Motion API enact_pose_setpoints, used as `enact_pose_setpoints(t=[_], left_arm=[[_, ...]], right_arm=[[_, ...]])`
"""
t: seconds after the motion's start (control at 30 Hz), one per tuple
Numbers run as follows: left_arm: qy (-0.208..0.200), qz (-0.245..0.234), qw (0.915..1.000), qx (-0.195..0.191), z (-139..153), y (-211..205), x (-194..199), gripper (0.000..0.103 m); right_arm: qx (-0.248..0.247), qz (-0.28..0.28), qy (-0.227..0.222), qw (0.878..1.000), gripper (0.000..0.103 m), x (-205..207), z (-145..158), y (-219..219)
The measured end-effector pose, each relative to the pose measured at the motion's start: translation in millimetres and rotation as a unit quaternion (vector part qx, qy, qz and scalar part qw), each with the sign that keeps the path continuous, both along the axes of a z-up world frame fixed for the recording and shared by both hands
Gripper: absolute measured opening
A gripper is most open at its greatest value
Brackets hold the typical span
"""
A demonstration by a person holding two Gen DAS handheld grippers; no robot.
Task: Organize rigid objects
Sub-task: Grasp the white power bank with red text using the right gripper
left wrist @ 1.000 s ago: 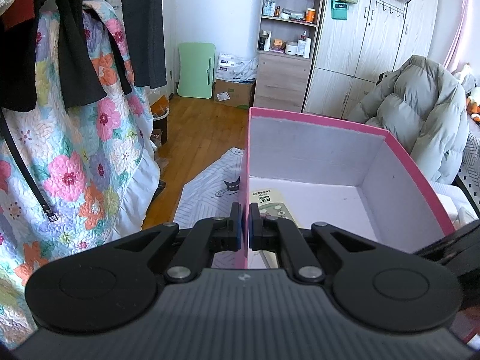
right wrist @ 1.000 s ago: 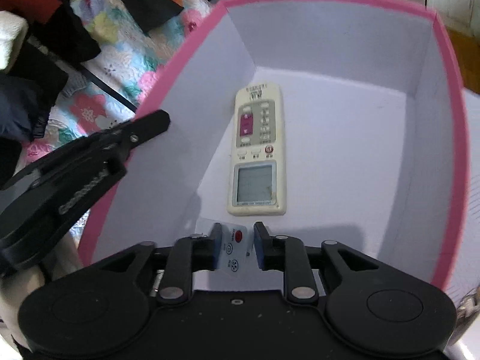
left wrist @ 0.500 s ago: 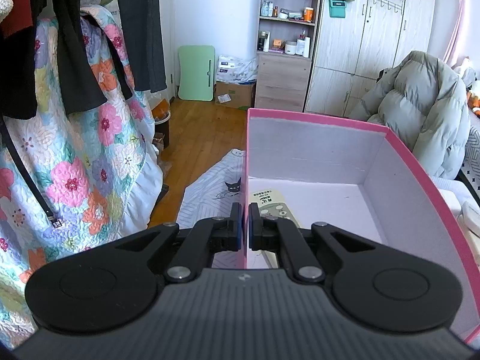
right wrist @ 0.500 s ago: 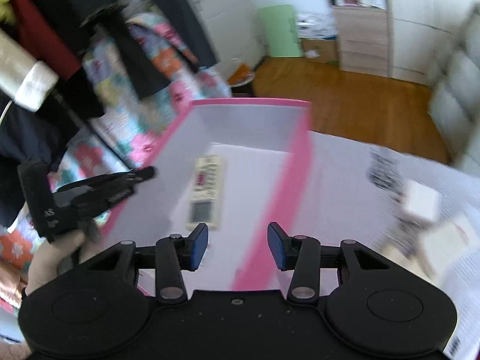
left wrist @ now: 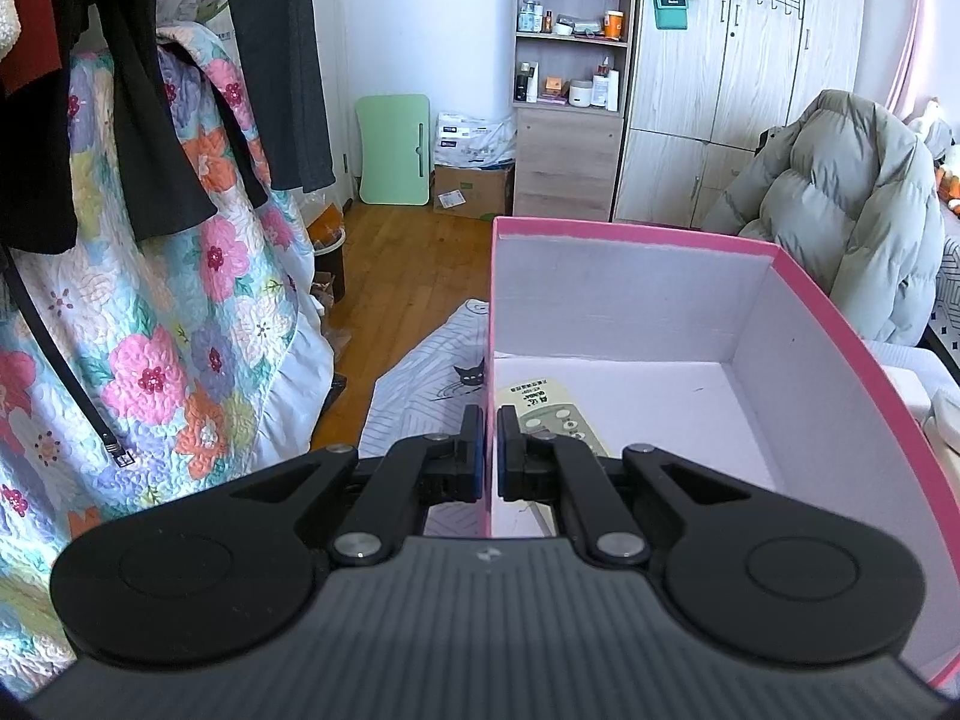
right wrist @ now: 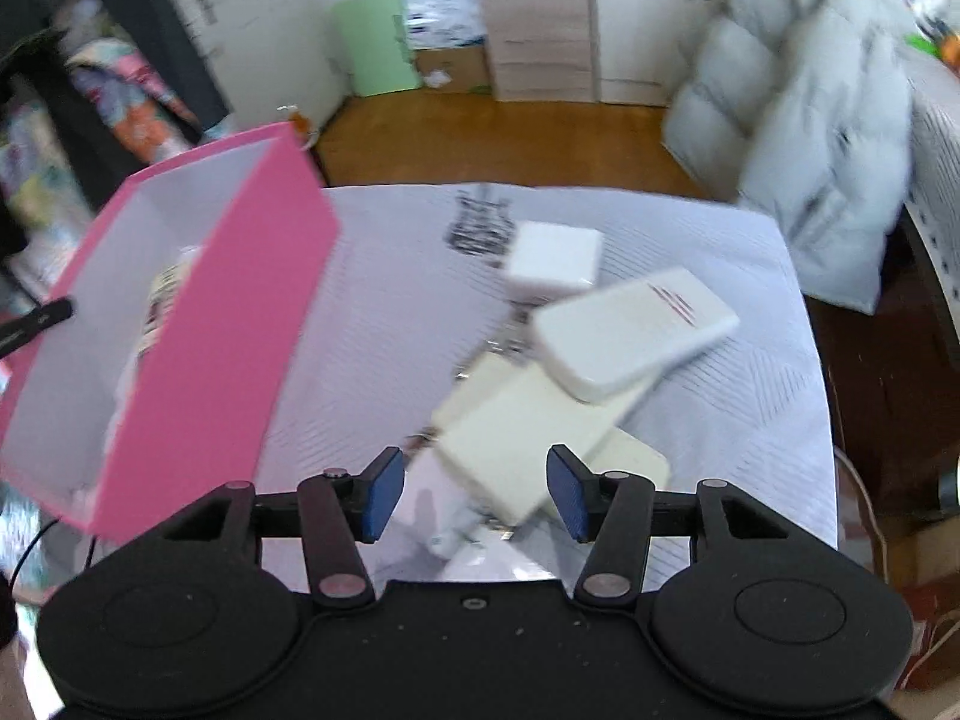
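1. A bedroom with a wooden floor [left wrist: 414,276] is shown; a pale wardrobe [left wrist: 738,120] and a shelf unit [left wrist: 570,60] are seen at twelve o'clock in the left wrist view, a floral quilt [left wrist: 150,330] under dark hanging clothes at nine o'clock, and a grey padded jacket [left wrist: 840,210] at two o'clock.
2. The work surface is covered by a white striped cloth [right wrist: 720,420], printed with a cat in the left view.
3. A pink box [right wrist: 228,324] with a white inside is set on the cloth, at nine o'clock in the right wrist view.
4. The box's side wall is clamped by the closed left gripper [left wrist: 487,456], one pad outside and one inside.
5. A cream remote control [left wrist: 558,414] is seen lying flat on the box floor, just beyond the left gripper at one o'clock.
6. Blurred pale items are piled outside the box: a flat cream device [right wrist: 522,426] lies straight ahead of the right gripper [right wrist: 474,492] at twelve o'clock, a white rounded case [right wrist: 636,330] overlaps it at one o'clock, and a small white square box [right wrist: 555,255] is set farther off.
7. The right gripper's jaws are opening, and nothing is pressed between the pads; whether the cream device is touched cannot be told.
8. Compared with a second ago, the right gripper has been withdrawn from the box, where a small white remote was held between its pads, and is now over the pile; the left gripper's hold is unchanged.
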State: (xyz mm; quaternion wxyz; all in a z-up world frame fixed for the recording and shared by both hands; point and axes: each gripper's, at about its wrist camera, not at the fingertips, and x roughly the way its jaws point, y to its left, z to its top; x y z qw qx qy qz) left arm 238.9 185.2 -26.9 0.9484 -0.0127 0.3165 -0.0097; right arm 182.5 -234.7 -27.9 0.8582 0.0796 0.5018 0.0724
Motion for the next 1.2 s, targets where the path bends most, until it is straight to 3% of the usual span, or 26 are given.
enact_pose_setpoints(t=[0.07,0.27,0.53,0.63,0.87,1.03,1.2], left_arm=[[0.000,0.000,1.0000,0.002,0,0,0,0.003],[0.001,-0.002,1.0000,0.006,0,-1,0,0.003],[0.001,-0.003,1.0000,0.009,-1,-1,0,0.003],[0.001,-0.003,1.0000,0.009,-1,-1,0,0.003],[0.001,-0.003,1.0000,0.009,0,-2,0,0.003],[0.001,-0.004,0.9999,0.011,1,-3,1,0.003],[0.001,-0.004,0.9999,0.012,3,-4,1,0.003]], right_arm=[[0.029,-0.022,0.009,0.999,0.067,5,-8,-11],[0.070,-0.093,0.004,0.993,0.068,23,-17,-40],[0.145,-0.189,0.047,0.970,0.074,64,-50,-80],[0.143,-0.210,0.045,0.966,0.075,75,-56,-85],[0.109,-0.205,0.046,0.972,0.085,90,-66,-75],[0.098,-0.206,0.034,0.973,0.084,94,-67,-79],[0.128,-0.226,0.024,0.965,0.076,85,-68,-91]])
